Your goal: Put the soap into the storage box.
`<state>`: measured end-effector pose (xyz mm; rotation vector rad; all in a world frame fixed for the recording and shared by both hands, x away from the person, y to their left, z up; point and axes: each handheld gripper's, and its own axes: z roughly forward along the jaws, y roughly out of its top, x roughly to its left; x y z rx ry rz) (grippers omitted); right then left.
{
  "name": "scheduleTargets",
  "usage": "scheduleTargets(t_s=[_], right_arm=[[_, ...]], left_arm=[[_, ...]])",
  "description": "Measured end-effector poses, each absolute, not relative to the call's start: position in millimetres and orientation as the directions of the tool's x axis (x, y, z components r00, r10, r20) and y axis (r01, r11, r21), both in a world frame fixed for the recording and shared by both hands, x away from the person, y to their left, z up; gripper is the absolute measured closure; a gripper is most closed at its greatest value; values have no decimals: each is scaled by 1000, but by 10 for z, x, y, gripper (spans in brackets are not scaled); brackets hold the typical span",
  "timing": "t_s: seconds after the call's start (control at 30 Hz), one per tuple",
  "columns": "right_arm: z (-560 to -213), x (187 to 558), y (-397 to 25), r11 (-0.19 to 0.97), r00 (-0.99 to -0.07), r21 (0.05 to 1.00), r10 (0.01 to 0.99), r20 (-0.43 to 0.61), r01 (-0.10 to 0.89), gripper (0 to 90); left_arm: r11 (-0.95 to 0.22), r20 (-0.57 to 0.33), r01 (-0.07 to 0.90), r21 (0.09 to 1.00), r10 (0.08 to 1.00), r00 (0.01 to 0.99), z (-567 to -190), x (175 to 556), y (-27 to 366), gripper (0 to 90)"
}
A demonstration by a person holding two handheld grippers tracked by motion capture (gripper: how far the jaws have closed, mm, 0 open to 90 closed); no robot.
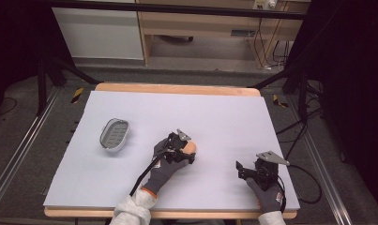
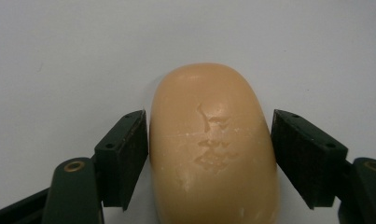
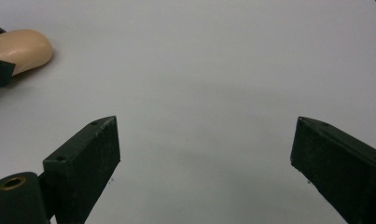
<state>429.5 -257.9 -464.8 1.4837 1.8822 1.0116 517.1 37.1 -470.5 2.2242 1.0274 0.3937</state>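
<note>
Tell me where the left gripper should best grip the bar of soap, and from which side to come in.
Grip the soap across its narrow width, on the two long, nearly straight flanks around mid-length, not on the rounded ends, where pads would likely slip off. Come in low along its long axis, as the left gripper is placed: one jaw sits at each flank, the left one looking in contact, a slight gap at the right.

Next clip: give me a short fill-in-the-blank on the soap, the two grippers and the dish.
1. The left gripper has its jaws on either side of a bar of ____.
2. The right gripper is open with ____ between its jaws.
3. In the high view, the grey soap dish lies to the ____ of the soap.

Missing words: soap; nothing; left
</note>
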Motion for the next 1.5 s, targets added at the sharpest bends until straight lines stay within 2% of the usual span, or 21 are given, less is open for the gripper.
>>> scheduleTargets(t_s=[0.8,1.17,1.5], right_arm=[[-4657,4304,-2576,117,-257,810,965,43,574,83],[-4649,4299,-2584,109,-250,813,967,46,572,82],[-4647,4298,-2584,114,-250,814,967,40,570,82]], left_arm=[[-477,3,591,650,780,626,-4725,5179,333,313],[-472,-4,564,677,764,645,-4511,5070,448,315],[-456,0,537,709,762,647,-4286,4950,710,315]])
